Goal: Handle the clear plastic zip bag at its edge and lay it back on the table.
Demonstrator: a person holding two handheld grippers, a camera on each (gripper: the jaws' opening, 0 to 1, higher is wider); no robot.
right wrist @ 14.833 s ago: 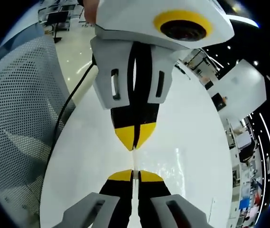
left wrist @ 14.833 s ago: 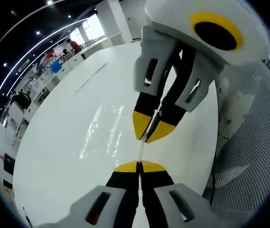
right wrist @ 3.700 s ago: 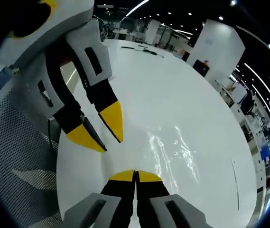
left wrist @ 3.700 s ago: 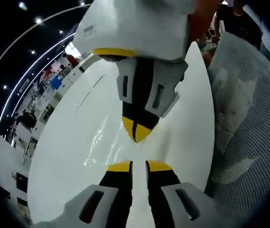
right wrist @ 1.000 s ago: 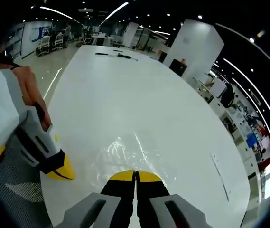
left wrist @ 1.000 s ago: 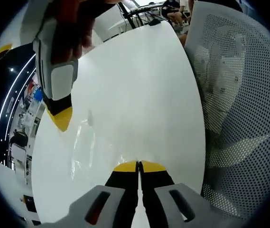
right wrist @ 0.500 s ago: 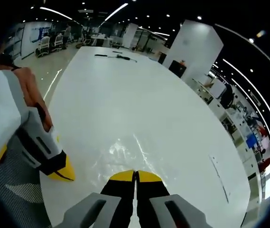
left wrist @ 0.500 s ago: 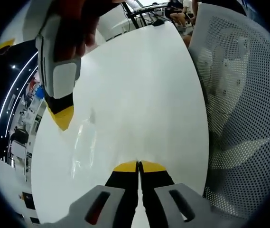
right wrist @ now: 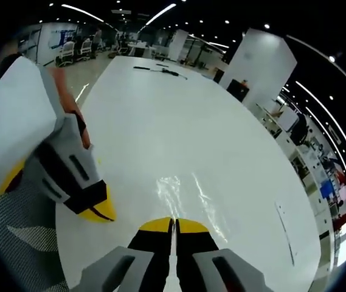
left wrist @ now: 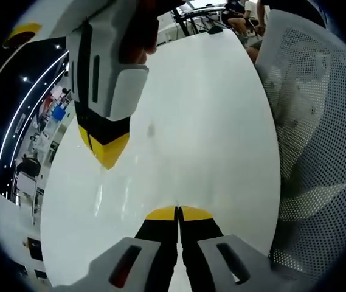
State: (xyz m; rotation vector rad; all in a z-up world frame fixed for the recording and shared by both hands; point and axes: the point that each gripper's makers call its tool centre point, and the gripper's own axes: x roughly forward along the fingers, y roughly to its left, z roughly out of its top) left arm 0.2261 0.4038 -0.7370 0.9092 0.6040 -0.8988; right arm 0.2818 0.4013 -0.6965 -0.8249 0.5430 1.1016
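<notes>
Both tongs [left wrist: 177,212] [right wrist: 173,224] closed; zip bag [right wrist: 185,194] flat on table [right wrist: 160,121].

Glossy clear plastic bag [right wrist: 182,194], smooth white table [right wrist: 160,121]

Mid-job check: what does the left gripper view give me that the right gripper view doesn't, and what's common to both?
Left gripper view alone: a white mesh chair back beside the table, and seated people past the table's far end.

Right gripper view alone: dark cables lying at the table's far end, a white pillar, and the clear plastic zip bag glinting just ahead of the shut right gripper.

Both: the white table, and the other gripper coming in from the side; the left gripper is shut too.
</notes>
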